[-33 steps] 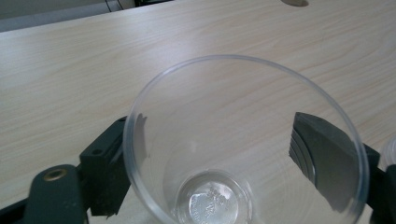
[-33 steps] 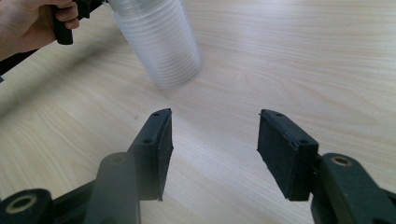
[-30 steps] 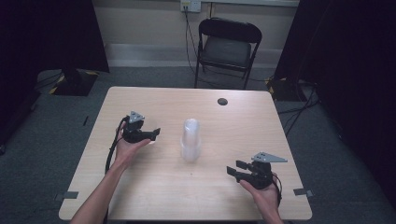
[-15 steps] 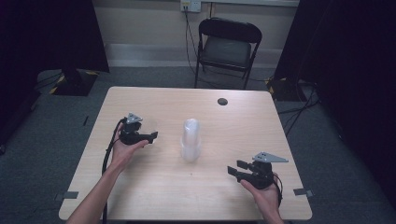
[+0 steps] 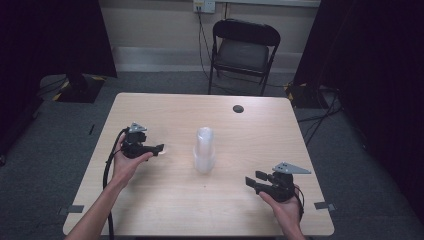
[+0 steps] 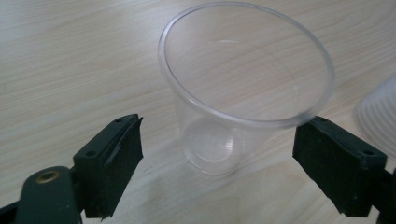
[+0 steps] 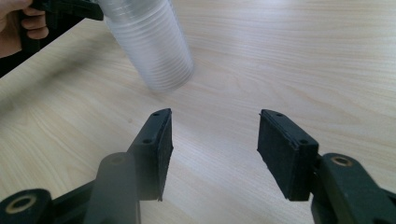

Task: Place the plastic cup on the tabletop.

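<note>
The left gripper [image 6: 217, 149] has its jaws wide apart, one on each side of a clear cup [image 6: 245, 84]. The cup stands upright on the table [image 6: 70, 56] with its mouth up. Neither jaw touches the cup; there is a gap on both sides. From above, this gripper [image 5: 159, 148] sits on the left part of the table, and the cup [image 5: 164, 148] shows as a small pale spot at its tip. A left hand [image 5: 127, 162] holds the gripper, and a black cable [image 5: 107, 170] hangs down from it.

The right gripper [image 7: 215, 154] also has its jaws spread wide with nothing between them, just bare wood. From above, it [image 5: 252, 180] is near the front right of the table, held by a right hand [image 5: 285, 207]. It has a grey plate [image 5: 291, 168] on top.

A stack of clear cups [image 5: 204, 150] stands mouth down in the middle of the table, between the two grippers and apart from both. In the right gripper view the stack [image 7: 149, 42] is far ahead of the jaws.

A small dark round thing [image 5: 238, 108] lies near the far edge of the table. A black chair [image 5: 243, 50] stands on the floor beyond it.
</note>
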`<state>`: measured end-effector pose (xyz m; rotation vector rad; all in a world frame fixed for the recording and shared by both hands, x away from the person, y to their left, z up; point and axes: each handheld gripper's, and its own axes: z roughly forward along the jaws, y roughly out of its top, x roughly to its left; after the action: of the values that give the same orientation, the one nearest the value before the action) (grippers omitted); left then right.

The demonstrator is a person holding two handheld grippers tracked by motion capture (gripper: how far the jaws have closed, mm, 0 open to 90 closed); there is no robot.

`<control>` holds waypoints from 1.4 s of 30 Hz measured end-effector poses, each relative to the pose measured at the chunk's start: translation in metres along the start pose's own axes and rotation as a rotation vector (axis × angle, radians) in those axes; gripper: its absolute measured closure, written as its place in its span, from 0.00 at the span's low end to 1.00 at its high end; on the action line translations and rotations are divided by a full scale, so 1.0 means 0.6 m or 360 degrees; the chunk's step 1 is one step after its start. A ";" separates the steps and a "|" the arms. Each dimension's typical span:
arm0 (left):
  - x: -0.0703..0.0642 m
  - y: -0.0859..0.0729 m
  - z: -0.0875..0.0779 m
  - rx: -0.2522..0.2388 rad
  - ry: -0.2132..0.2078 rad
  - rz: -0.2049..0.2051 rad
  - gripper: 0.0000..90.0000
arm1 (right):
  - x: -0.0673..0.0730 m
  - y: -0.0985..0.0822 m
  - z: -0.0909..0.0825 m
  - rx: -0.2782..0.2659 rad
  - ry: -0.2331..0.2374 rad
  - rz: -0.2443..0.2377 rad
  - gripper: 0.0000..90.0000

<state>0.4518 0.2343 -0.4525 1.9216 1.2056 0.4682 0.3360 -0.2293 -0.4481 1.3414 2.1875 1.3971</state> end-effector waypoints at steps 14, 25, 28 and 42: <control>-0.025 -0.020 -0.067 0.0029 -0.0064 0.0056 0.24 | -0.013 -0.002 -0.002 0.0005 -0.0035 0.0020 0.50; -0.057 -0.038 -0.106 0.0040 -0.0101 0.0079 0.19 | -0.018 -0.003 -0.004 0.0006 -0.0063 0.0027 0.50; -0.064 -0.050 -0.118 0.0018 -0.0099 0.0082 0.17 | -0.020 -0.005 -0.004 0.0009 -0.0067 0.0030 0.50; -0.115 -0.111 -0.139 0.0132 -0.0169 0.0110 0.18 | -0.027 -0.010 -0.002 0.0022 -0.0104 0.0039 0.49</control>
<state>0.3249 0.2248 -0.4472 2.0377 1.1082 0.3523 0.3407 -0.2433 -0.4567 1.4027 2.1499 1.3292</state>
